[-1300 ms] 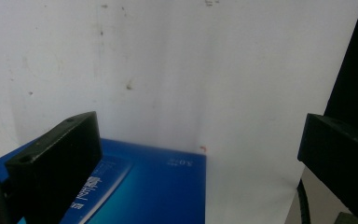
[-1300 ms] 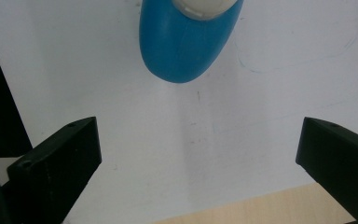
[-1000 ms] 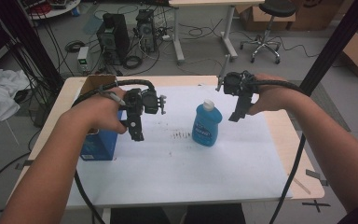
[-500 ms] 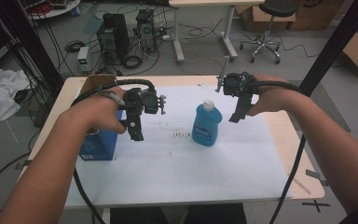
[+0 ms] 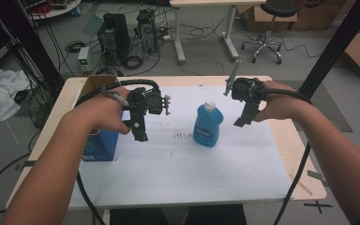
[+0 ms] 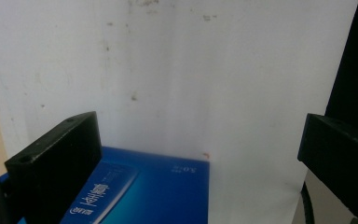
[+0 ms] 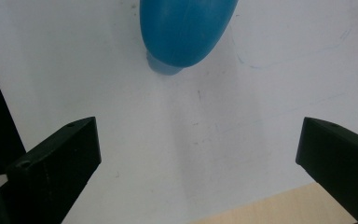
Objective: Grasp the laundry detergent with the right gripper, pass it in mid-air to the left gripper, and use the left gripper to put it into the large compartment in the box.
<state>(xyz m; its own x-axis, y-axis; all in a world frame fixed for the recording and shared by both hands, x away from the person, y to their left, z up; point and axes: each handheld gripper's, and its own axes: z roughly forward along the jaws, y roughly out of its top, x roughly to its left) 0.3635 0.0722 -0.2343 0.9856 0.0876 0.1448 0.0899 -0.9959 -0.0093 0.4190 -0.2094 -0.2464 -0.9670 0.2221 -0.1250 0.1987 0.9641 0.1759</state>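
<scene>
A workshop floor strewn with cables, computer towers [image 5: 114,33] and a wheeled stool [image 5: 265,28] is seen beyond a light wooden desk [image 5: 288,140], most of which is covered by a white sheet [image 5: 178,164]. This background is given by the high view alone; in the two gripper views the sheet is seen close up, with faint pen marks and specks on it.

A blue box [image 5: 98,144] is stood at the left part of the desk, partly hidden by the person's left forearm in the high view. In the left gripper view its printed top [image 6: 140,191] is seen directly below, between the jaws but not touched by them.

A blue bottle [image 5: 208,124] with a white cap is stood upright near the middle of the sheet. In the right gripper view only its rounded blue body [image 7: 186,28] is seen, ahead of the jaws and apart from them; the cap is cut off.

The left gripper [image 5: 139,133] is held above the box edge, its jaws spread wide with nothing gripped. The right gripper [image 5: 243,121] is held just to the right of the bottle, jaws likewise spread wide and empty.
</scene>
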